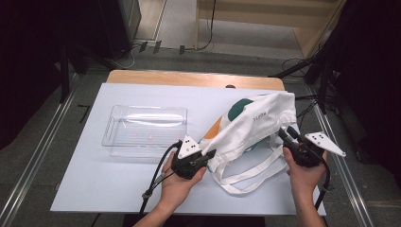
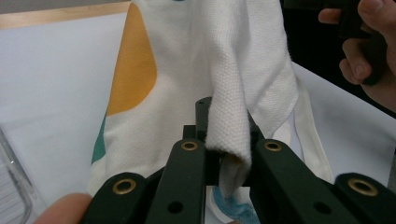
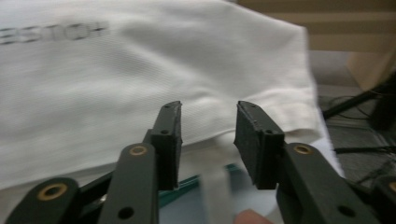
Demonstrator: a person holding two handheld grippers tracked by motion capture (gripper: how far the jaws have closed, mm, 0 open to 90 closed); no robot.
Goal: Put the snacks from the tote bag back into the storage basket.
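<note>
White tote bag (image 1: 255, 124) with orange and green patches lies crumpled on the counter (image 1: 94, 179), right of a clear plastic tray (image 1: 144, 130). Left gripper (image 1: 208, 156) has its fingers clamped on a fold of the bag's edge. Right gripper (image 1: 285, 134) fingers stand apart just beside the bag's cloth, gripping nothing.

A white tote bag (image 1: 253, 124) with orange and green patches lay crumpled right of the table's (image 1: 94, 189) centre, its straps trailing toward six o'clock. The left gripper (image 1: 209, 155) pinched the bag's edge at its eight o'clock, while the right gripper (image 1: 286, 134) stood at its three o'clock. A clear plastic tray (image 1: 144, 130) sat at nine o'clock from the bag.
</note>
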